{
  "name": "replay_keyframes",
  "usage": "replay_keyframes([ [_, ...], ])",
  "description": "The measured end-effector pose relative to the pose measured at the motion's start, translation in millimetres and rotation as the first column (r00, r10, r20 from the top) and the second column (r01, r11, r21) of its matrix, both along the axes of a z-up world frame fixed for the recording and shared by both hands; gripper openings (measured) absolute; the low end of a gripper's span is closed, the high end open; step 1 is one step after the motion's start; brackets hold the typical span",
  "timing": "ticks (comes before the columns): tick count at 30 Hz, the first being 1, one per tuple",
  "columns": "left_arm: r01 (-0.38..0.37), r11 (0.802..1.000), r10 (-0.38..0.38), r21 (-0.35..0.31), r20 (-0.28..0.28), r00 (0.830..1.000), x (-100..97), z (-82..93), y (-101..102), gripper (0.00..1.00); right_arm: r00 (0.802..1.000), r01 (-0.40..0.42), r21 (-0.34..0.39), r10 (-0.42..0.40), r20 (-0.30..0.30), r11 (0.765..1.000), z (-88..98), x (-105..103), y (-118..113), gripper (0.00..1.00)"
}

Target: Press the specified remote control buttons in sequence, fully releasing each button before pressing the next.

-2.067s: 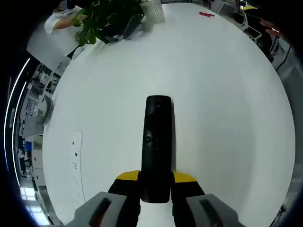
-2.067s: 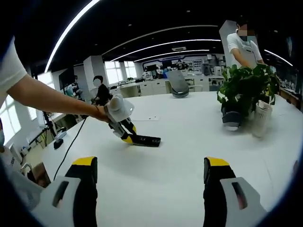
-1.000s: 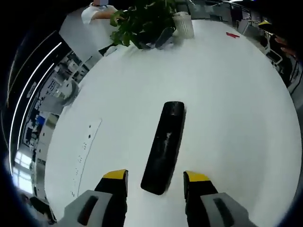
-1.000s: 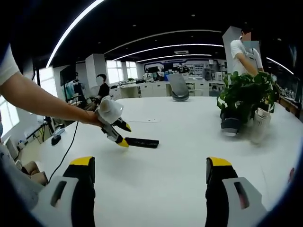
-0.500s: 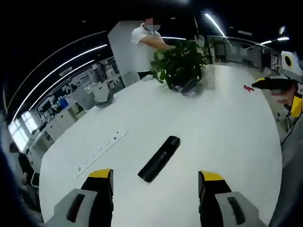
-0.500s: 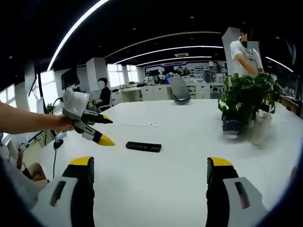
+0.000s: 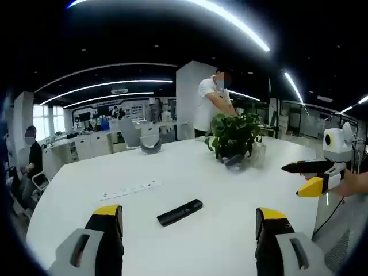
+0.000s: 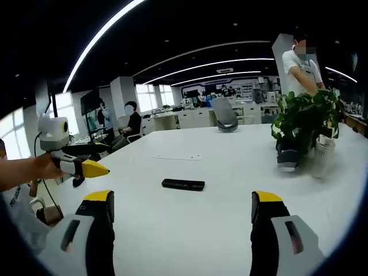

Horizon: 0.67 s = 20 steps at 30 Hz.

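remote (image 7: 180,212) flat on table (image 7: 230,190), both grippers (image 7: 188,221) (image 8: 181,207) open, held clear

One black remote control (image 7: 180,212) (image 8: 183,184) on white table (image 7: 230,195) (image 8: 230,172), near middle. One potted plant (image 7: 233,133) (image 8: 302,118) toward far edge. One white cup (image 7: 258,154) (image 8: 323,150) beside plant. One dark shoe-like object (image 7: 233,161) (image 8: 286,156) at plant's foot. One power strip (image 7: 129,190) (image 8: 176,157) set in tabletop. Two grippers: left gripper (image 7: 190,238) (image 8: 95,168), right gripper (image 8: 181,221) (image 7: 299,178). One standing person (image 7: 213,103) (image 8: 299,60) behind plant. One grey chair (image 7: 150,144) (image 8: 224,118) at far edge.
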<state>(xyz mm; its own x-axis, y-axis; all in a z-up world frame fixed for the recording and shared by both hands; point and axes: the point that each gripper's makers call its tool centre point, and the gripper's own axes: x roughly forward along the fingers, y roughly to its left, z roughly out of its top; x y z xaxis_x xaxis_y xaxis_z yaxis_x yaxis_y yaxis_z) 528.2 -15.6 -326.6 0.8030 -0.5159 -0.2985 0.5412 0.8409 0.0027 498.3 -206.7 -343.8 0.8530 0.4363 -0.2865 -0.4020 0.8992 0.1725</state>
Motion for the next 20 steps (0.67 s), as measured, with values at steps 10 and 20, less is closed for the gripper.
replay_keyframes([
  [10, -0.072, 0.995, 0.073, -0.065, 0.018, 0.997, -18.8, -18.3, 7.4, 1.00, 1.000, 0.002, -0.009, -0.002, 0.010, 1.000, 0.7, -1.8, 0.0, 1.00],
  [20, -0.110, 0.991, 0.111, -0.073, 0.019, 0.994, -24.7, -27.7, 17.8, 1.00, 1.000, -0.016, -0.042, 0.016, 0.002, 0.999, -5.2, -3.4, 3.7, 1.00],
])
